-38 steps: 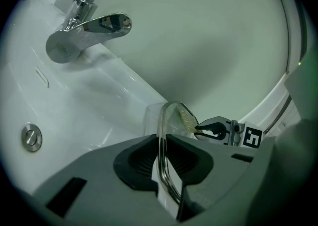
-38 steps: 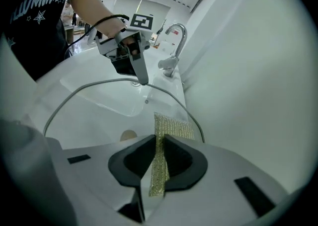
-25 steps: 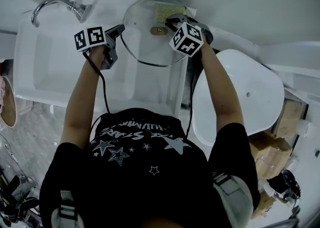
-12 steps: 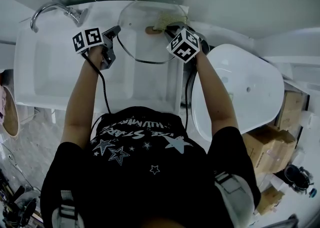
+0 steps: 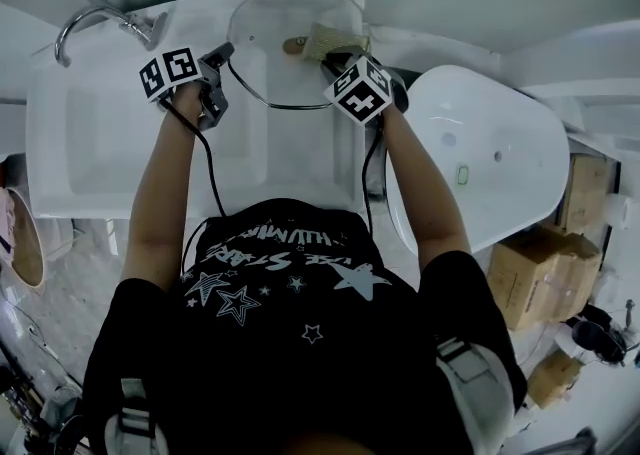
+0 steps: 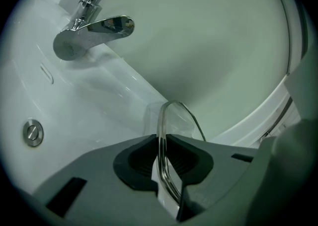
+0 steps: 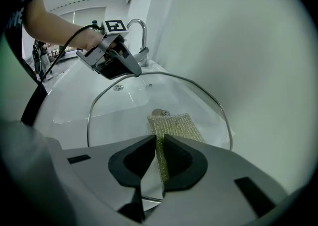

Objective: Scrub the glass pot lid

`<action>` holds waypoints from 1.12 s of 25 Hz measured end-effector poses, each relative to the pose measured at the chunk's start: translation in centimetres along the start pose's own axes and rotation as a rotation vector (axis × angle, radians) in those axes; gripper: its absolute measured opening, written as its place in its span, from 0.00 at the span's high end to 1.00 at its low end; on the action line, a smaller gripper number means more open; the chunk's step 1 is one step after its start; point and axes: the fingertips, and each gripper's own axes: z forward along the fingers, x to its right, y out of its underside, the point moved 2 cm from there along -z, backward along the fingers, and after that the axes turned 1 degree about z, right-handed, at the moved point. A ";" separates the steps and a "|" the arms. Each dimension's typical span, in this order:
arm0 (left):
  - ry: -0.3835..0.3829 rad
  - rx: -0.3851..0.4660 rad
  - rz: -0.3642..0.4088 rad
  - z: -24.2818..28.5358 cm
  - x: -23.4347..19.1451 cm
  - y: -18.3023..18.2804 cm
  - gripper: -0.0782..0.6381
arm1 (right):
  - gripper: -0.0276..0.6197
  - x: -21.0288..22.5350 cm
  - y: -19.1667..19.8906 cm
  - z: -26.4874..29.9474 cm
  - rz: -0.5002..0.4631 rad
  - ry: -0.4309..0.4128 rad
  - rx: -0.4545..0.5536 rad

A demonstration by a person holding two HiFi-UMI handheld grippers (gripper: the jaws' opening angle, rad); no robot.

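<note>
Slippage is the hazard: the fingers (image 6: 139,158) of the left gripper (image 6: 160,143) pinch only the thin rim of the round clear glass pot lid (image 7: 124,115), so a hard push from the gold mesh scouring pad (image 7: 175,123) clamped in the right gripper (image 7: 160,153) could twist it free. The lid hangs over the white sink basin (image 5: 100,143), which holds only a chrome drain plug (image 6: 33,133) below the chrome tap (image 6: 94,24).

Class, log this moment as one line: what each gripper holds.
left gripper: shut on glass lid rim | right gripper: shut on scouring pad | pad flat on lid by knob
</note>
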 end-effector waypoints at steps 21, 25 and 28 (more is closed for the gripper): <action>0.088 -0.058 -0.024 -0.3 -0.1 0.6 0.80 | 0.87 -7.6 -3.3 -0.5 0.247 -0.013 0.057; 0.102 -0.084 0.019 -0.3 0.2 0.8 0.80 | 0.87 -8.2 -3.7 -0.5 0.214 0.000 0.064; 0.108 -0.083 0.036 -0.3 0.2 0.9 0.80 | 0.87 -8.2 -3.9 -0.8 0.214 0.020 0.071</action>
